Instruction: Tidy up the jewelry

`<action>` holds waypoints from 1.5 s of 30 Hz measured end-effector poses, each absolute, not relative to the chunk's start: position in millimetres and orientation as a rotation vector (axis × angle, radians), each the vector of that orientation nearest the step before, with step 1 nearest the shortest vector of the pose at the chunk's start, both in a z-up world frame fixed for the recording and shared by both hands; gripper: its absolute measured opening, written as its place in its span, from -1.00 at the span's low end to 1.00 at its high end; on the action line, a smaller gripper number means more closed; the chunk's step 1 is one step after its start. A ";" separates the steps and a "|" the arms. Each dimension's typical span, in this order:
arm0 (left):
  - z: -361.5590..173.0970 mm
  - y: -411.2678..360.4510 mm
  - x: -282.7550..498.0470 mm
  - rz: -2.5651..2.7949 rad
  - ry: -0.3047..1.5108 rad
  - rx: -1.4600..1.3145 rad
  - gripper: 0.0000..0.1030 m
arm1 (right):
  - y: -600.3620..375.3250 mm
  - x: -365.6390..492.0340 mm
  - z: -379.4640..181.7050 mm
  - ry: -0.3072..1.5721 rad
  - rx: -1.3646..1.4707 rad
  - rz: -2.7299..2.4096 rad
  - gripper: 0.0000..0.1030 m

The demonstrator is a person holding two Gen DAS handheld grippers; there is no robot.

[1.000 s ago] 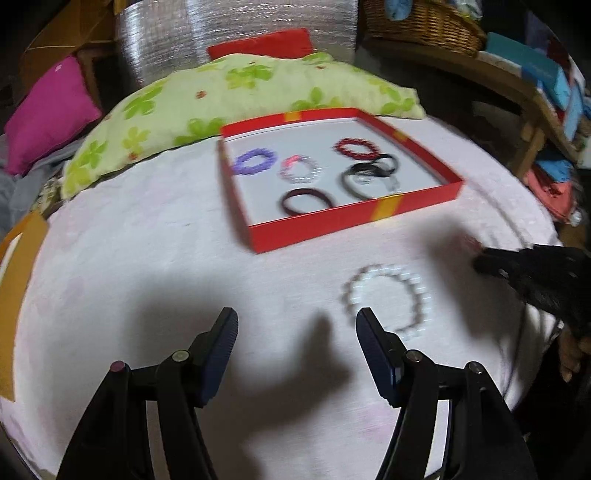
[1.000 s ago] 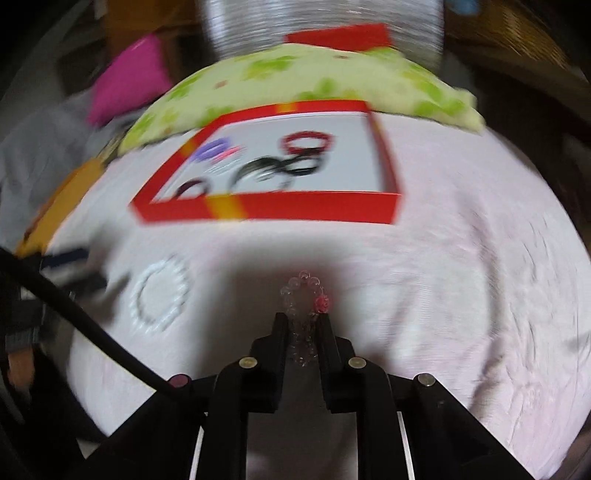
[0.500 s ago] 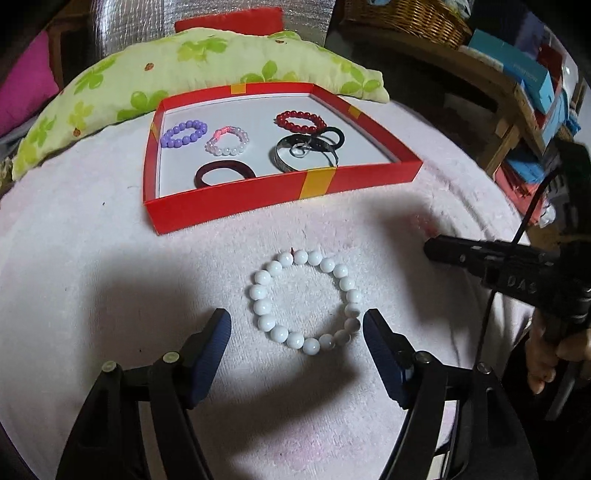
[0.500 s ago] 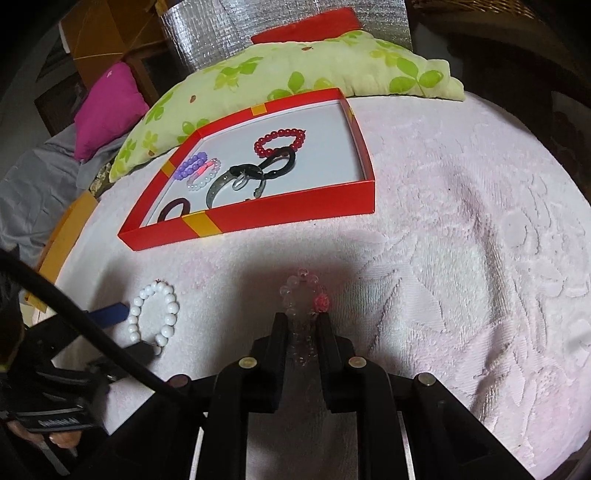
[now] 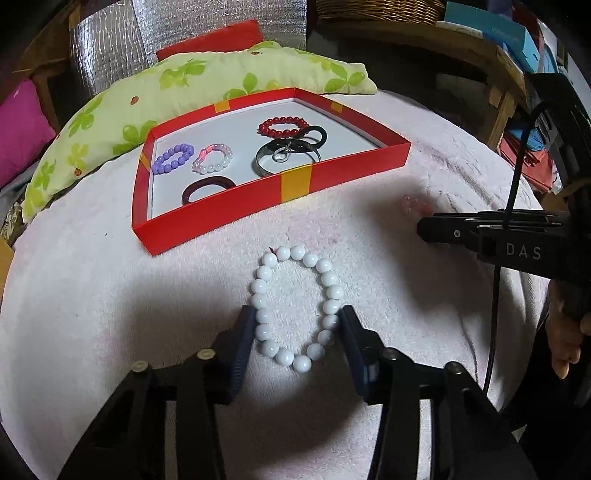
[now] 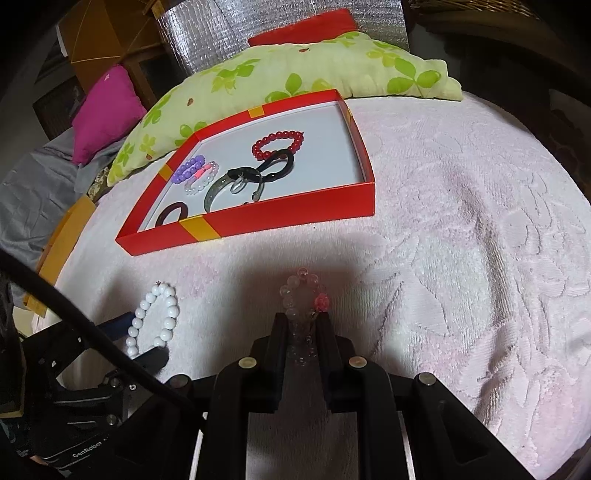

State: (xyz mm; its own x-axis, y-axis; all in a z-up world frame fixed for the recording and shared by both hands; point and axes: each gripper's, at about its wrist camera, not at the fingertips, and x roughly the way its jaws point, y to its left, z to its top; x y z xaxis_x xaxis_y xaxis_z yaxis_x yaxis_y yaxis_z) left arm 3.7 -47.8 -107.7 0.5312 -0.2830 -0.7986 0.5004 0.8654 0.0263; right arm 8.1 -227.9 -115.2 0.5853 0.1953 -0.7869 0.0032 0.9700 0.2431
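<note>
A white bead bracelet (image 5: 258,286) lies on the pale pink towel in front of the red box (image 5: 280,188). My left gripper (image 5: 295,321) straddles its near half. The jaws are closing, both blue pads press the beads, and the loop is squeezed into an oval. Further right, my right gripper (image 6: 301,317) is shut on a clear bead bracelet (image 6: 303,273) with one red-pink bead, low over the towel. The white bracelet (image 6: 170,302) also shows at lower left in the right wrist view. The box holds purple (image 5: 173,158), pink-white (image 5: 213,158), red (image 5: 282,127) and dark bracelets and a metal bangle (image 5: 284,157).
A green floral pillow (image 5: 207,81) lies behind the box, with a magenta cushion (image 6: 107,110) at far left. A wooden shelf with a basket (image 5: 380,9) and boxes stands at back right. A person's hand (image 5: 569,332) holds the right gripper's handle (image 5: 517,243). A cable hangs there.
My left gripper has moved forward and down over the white bracelet and its jaws have narrowed onto the beads. The right gripper keeps the clear bracelet in about the same place.
</note>
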 end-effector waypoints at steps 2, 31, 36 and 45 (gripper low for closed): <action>-107.6 -48.5 3.4 -0.473 0.897 0.267 -0.19 | -227.7 8.6 -115.1 0.941 0.231 0.111 -0.63; -106.1 -17.6 18.9 -0.419 0.931 0.117 -0.62 | -233.6 10.8 -116.4 0.947 0.292 0.132 -0.52; -107.3 -16.6 21.2 -0.414 0.940 0.116 -0.60 | -229.6 10.5 -114.2 0.947 0.306 0.169 -0.07; -106.7 -8.6 25.0 -0.405 0.963 0.070 -0.29 | -216.5 9.5 -112.7 0.947 0.217 0.170 0.00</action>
State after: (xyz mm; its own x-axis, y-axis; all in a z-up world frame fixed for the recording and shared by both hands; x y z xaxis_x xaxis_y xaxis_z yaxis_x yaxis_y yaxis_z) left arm 25.0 -8.6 -106.7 0.5026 -0.3041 -0.8093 0.3658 0.9230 -0.1197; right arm 9.5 -216.5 -112.7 0.5731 0.2386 -0.7839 -0.0495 0.9650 0.2575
